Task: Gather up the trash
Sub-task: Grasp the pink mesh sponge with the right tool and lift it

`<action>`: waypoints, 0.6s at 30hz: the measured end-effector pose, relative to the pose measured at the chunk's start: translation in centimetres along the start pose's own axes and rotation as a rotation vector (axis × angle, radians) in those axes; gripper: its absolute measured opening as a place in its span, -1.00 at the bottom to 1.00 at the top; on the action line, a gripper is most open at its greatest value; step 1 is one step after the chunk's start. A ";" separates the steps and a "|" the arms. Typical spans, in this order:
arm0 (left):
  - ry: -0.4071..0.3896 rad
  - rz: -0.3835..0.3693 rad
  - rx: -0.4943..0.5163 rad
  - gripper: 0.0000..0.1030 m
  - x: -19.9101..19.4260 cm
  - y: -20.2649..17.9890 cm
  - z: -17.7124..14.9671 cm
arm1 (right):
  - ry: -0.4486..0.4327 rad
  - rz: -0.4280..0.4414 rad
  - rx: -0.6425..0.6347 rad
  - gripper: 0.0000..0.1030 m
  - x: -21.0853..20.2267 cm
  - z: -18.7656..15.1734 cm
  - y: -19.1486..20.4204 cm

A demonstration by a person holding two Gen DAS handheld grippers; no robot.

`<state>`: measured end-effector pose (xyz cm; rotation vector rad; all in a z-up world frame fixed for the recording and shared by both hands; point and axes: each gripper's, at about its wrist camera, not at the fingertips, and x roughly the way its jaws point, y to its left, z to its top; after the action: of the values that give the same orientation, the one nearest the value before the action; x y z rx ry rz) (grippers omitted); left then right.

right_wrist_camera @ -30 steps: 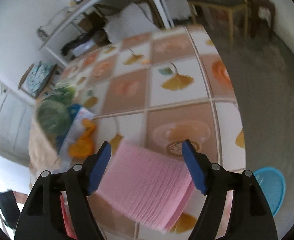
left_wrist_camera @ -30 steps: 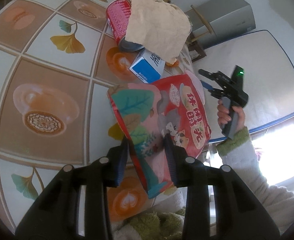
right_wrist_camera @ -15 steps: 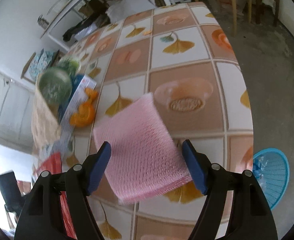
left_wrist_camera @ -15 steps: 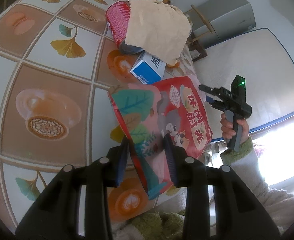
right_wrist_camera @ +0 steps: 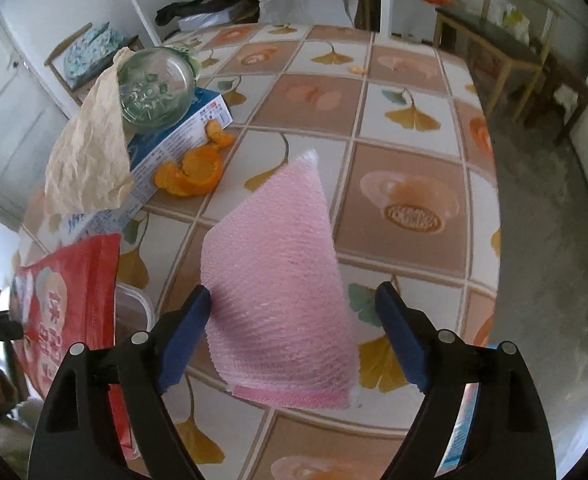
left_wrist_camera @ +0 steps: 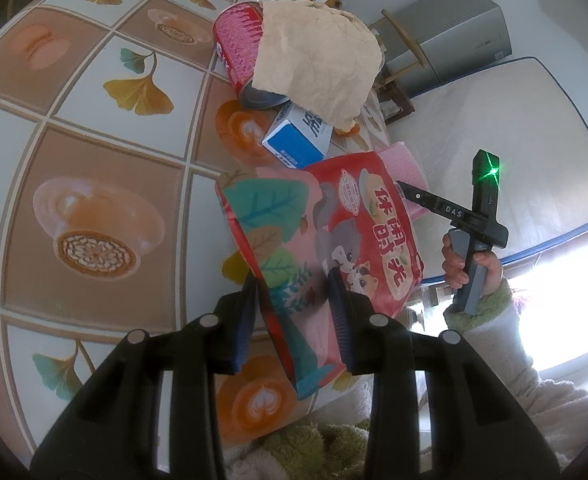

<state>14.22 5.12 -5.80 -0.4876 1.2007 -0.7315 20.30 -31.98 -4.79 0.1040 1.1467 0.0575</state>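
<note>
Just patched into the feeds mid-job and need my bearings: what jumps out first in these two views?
The red snack bag, pinched upright between the left gripper fingers, fills the middle of the left view. In the right view a pink foam sheet lies between the right gripper fingers, whose jaws stand wide. Behind it on the tiled table sits a heap: crumpled brown paper, a clear bottle, a blue-and-white box and orange peel.
</note>
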 end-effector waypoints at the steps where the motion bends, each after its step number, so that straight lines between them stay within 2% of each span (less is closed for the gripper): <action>1: -0.002 0.001 -0.002 -0.37 0.0 0.0 0.0 | -0.010 -0.011 -0.002 0.59 -0.2 0.1 -0.1; 7: -0.012 0.006 0.000 -0.39 -0.2 0.0 -0.3 | -0.042 -0.001 0.003 0.59 -1.2 0.1 -0.6; 14: -0.022 -0.022 0.006 -0.55 -0.4 -0.3 -0.5 | -0.013 -0.055 -0.072 0.59 0.2 0.5 0.5; 18: -0.037 -0.058 0.017 -0.65 -1.0 -0.6 -0.6 | 0.005 -0.065 -0.073 0.59 1.1 0.6 0.4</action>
<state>13.31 5.44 -4.91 -0.5212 1.1484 -0.7786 21.31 -31.55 -5.55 0.0013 1.1508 0.0421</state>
